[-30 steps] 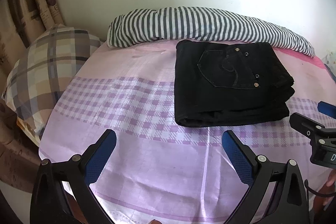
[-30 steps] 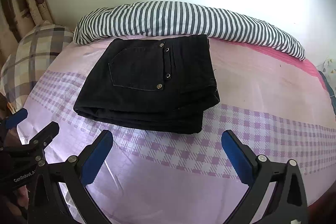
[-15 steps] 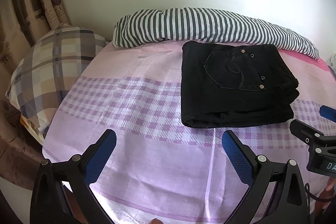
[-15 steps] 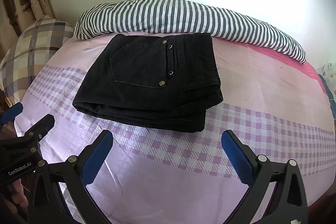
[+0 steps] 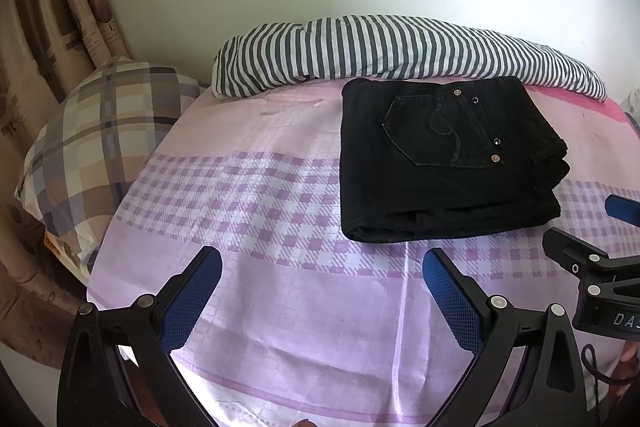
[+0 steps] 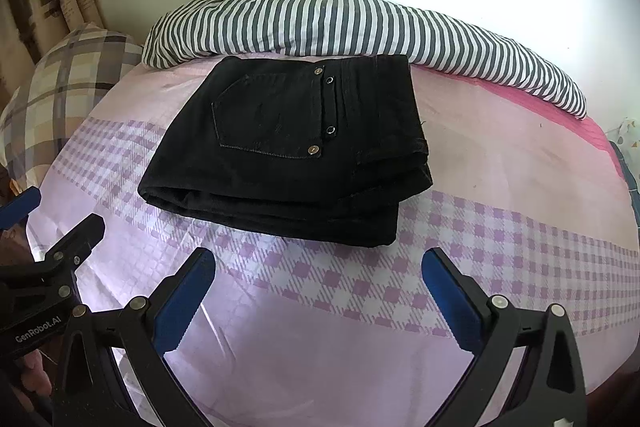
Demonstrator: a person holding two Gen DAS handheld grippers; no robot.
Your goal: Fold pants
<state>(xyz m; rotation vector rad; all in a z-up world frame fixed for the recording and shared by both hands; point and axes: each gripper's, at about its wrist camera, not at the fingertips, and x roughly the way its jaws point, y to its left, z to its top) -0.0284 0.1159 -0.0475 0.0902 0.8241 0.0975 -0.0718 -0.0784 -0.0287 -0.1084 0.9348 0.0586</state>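
Note:
Black pants (image 5: 444, 163) (image 6: 296, 151) lie folded into a compact stack on the pink and purple checked bed sheet (image 5: 280, 211), back pocket facing up. My left gripper (image 5: 322, 263) hovers open over the sheet, in front of and left of the stack, holding nothing. My right gripper (image 6: 318, 263) is also open and empty, just in front of the stack's near edge. Each view catches the other gripper at its side edge, the right gripper (image 5: 588, 227) at the right and the left gripper (image 6: 52, 215) at the left.
A striped bolster (image 5: 400, 55) (image 6: 360, 31) runs along the wall behind the pants. A plaid pillow (image 5: 100, 135) leans at the left end of the bed, with a curtain (image 5: 48, 27) behind it. The sheet's near edge drops off below my grippers.
Both grippers have drawn back a little from the folded pants and stay open. The pants have not moved on the bed.

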